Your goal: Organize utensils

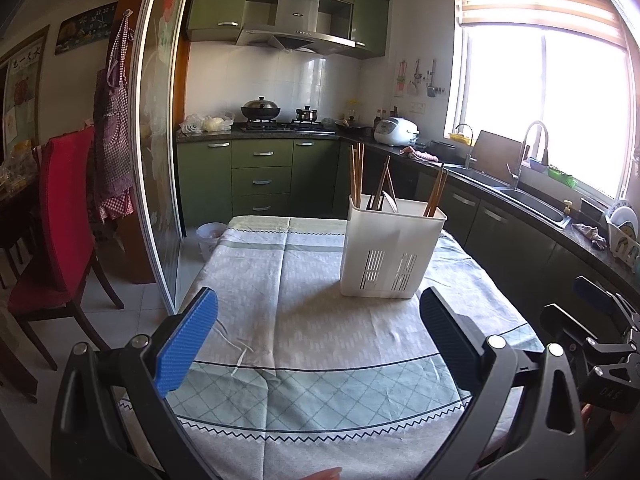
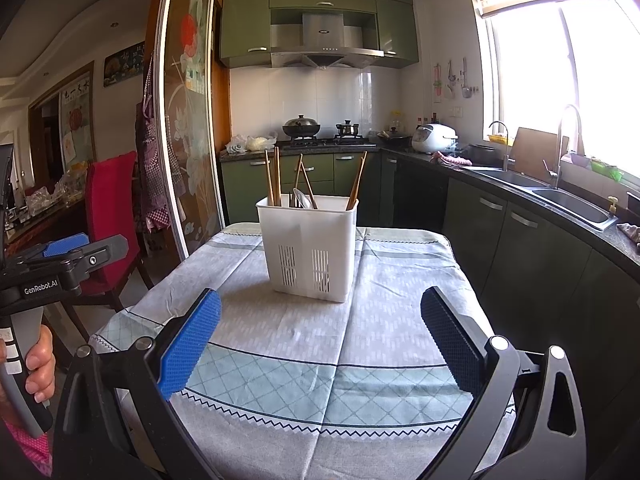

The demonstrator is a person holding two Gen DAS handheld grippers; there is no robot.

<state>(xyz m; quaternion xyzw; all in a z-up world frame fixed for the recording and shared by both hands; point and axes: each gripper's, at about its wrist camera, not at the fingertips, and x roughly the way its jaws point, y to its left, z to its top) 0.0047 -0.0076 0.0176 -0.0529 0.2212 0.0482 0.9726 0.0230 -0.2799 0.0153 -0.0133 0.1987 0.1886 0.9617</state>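
In the left wrist view, the left tool [image 1: 318,344] fills the lower frame, its two blue-padded fingers [image 1: 188,344] spread wide apart with nothing between them. Beyond it lies the tabletop [image 1: 280,280], covered in a pale checked cloth, and right of centre stands the white utensil holder [image 1: 390,252]. Wooden chopsticks [image 1: 356,176] rise from its left, middle and right compartments — several pairs leaning at different angles — and a pale spoon-like piece [image 1: 390,202] sits low in the middle section. No loose utensil shows on the cloth. At the right edge of the frame part of the other tool's body is visible.

In the right wrist view, the right tool [image 2: 320,340] likewise occupies the bottom of the frame, fingers parted and empty. The utensil holder [image 2: 308,248] stands at the centre of the tabletop [image 2: 400,320], well apart from the fingertips, with chopsticks [image 2: 272,180] upright in it and the white spoon [image 2: 302,198] among them. At the lower left a hand [image 2: 38,364] grips the handle of the left tool.

Judging from this, the sorting looks largely done — everything visible already stands in the holder. What may remain is tidying which compartment holds what, though the dividers are too hidden to be sure.
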